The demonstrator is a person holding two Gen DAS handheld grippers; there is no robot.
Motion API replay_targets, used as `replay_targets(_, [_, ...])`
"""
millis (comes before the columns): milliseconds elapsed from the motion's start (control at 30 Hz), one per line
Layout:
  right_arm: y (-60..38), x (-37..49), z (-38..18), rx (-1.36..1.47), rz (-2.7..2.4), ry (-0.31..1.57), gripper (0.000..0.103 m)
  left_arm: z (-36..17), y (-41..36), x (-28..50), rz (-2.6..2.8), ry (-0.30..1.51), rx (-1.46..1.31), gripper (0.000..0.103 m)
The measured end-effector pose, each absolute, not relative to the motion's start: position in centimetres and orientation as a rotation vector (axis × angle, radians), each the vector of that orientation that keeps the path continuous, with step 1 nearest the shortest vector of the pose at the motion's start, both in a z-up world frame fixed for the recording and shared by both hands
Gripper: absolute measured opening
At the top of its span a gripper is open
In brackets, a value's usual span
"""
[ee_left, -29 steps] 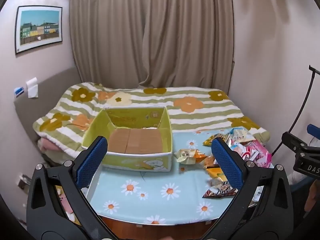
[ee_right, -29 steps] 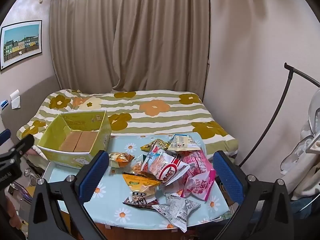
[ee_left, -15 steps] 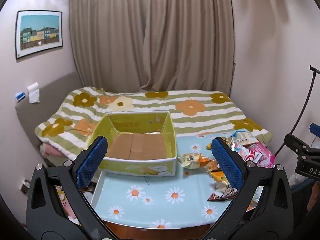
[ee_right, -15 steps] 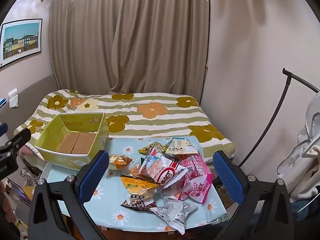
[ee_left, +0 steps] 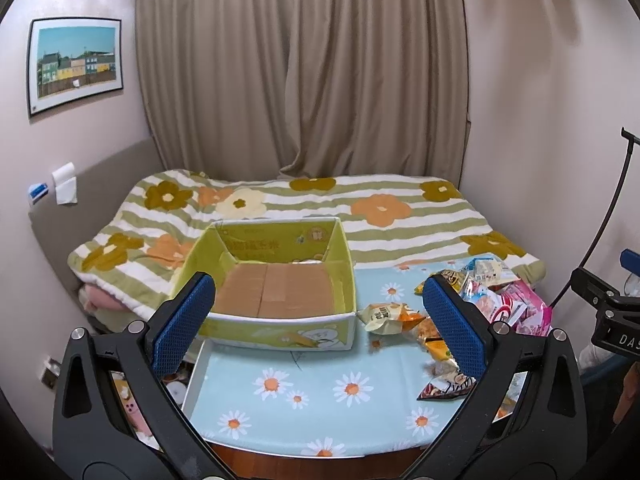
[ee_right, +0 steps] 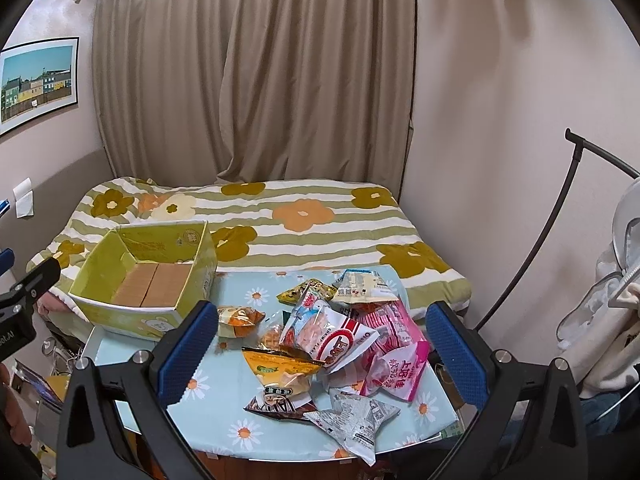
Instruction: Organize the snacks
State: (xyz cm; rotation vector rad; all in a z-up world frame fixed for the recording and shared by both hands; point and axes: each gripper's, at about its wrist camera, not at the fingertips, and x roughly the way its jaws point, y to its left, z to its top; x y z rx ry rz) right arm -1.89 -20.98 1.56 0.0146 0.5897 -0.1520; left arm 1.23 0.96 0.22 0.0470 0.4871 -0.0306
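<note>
The left gripper [ee_left: 320,320] hangs above the near edge of the table [ee_left: 320,412], its blue-padded fingers [ee_left: 182,324] spread wide with nothing between them. Straight ahead of it, framed by the two fingers, sits the yellow cardboard box [ee_left: 280,280], open at the top, with only its brown bottom flaps showing inside. Just beyond its right finger lies a small beige and orange packet [ee_left: 384,316], and past that the edge of the snack pile [ee_left: 492,296].

The right gripper [ee_right: 320,344] hovers over the table's near right part, jaws likewise wide apart and holding nothing. Between and just ahead of its fingers lies the snack pile: a red and white shrimp flakes bag [ee_right: 332,332] on top, a pink bag [ee_right: 394,364] to the right of it, an orange bag [ee_right: 280,368] in front, and a grey packet [ee_right: 356,424] nearest the gripper. A beige and blue packet [ee_right: 360,286] lies at the far side. The box stands ahead and to the left of this gripper, apart from the pile. Behind the table is a bed [ee_right: 300,216] with a flowered striped cover.
</note>
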Motion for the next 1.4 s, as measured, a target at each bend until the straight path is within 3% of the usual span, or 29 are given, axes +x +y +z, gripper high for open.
replay_targets(1400, [-20.7, -0.8, 1.0, 0.031, -0.134, 0.605, 0.103, -0.3, 0.0, 2.2, -0.034, 0.512, 0.079, 0.103])
